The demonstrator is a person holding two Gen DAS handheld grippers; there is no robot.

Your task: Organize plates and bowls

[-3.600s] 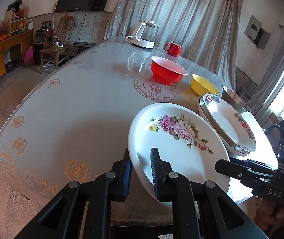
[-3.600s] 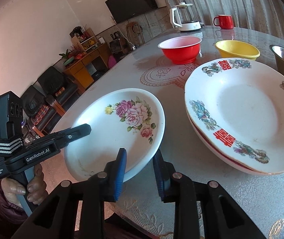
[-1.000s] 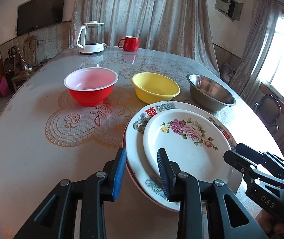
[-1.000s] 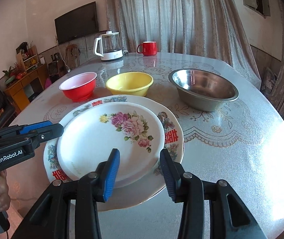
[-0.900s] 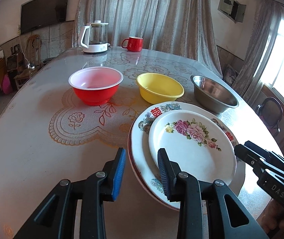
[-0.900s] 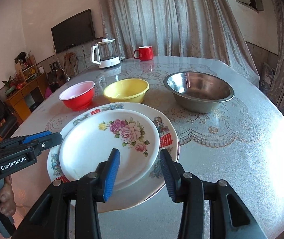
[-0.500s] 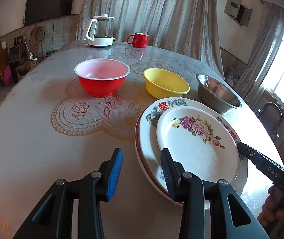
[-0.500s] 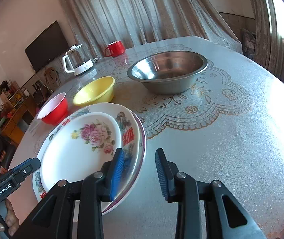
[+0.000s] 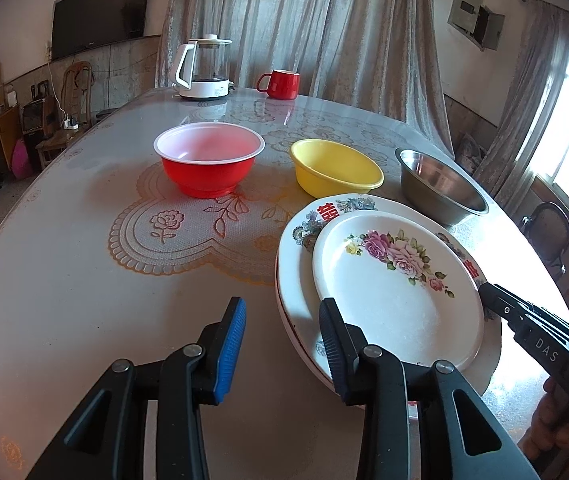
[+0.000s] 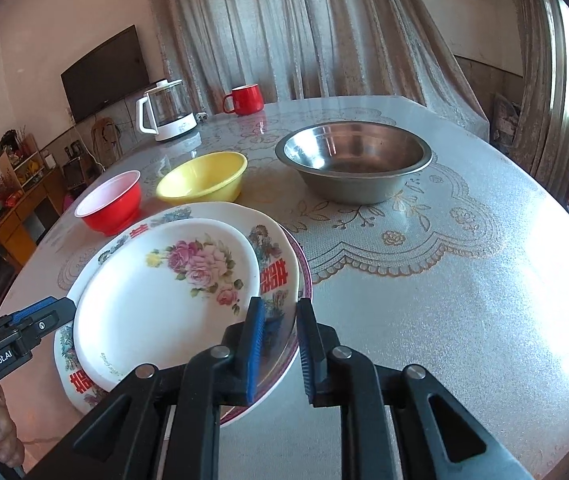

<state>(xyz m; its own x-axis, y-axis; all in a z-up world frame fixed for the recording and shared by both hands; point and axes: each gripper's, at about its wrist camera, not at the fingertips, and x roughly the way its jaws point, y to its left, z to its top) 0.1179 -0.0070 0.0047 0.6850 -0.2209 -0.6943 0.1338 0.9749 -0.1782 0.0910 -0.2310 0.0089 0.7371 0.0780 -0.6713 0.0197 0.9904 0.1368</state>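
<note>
A white floral plate [image 9: 384, 300] [image 10: 156, 300] lies on top of a larger plate with red characters [image 9: 304, 232] [image 10: 276, 276]; a purple-rimmed plate shows underneath. The stack's left rim lies between the slowly closing jaws of my left gripper [image 9: 282, 344], and its pads do not press on it. My right gripper [image 10: 280, 344] is closing on the stack's right rim, one pad inside the rim and one outside, both against it. A red bowl [image 9: 208, 168], a yellow bowl [image 9: 336, 172] and a steel bowl [image 9: 440, 188] stand behind the plates.
A glass kettle [image 9: 204, 68] and a red mug [image 9: 280, 84] stand at the far end of the lace-patterned table [image 9: 64, 260]. A hand shows under each gripper at the near edge. A chair stands beyond the table's right side.
The floral plate, carried by both grippers earlier, now rests on the stack. My right gripper shifted to the stack's right rim and narrowed its jaws there. My left gripper slid to the left rim.
</note>
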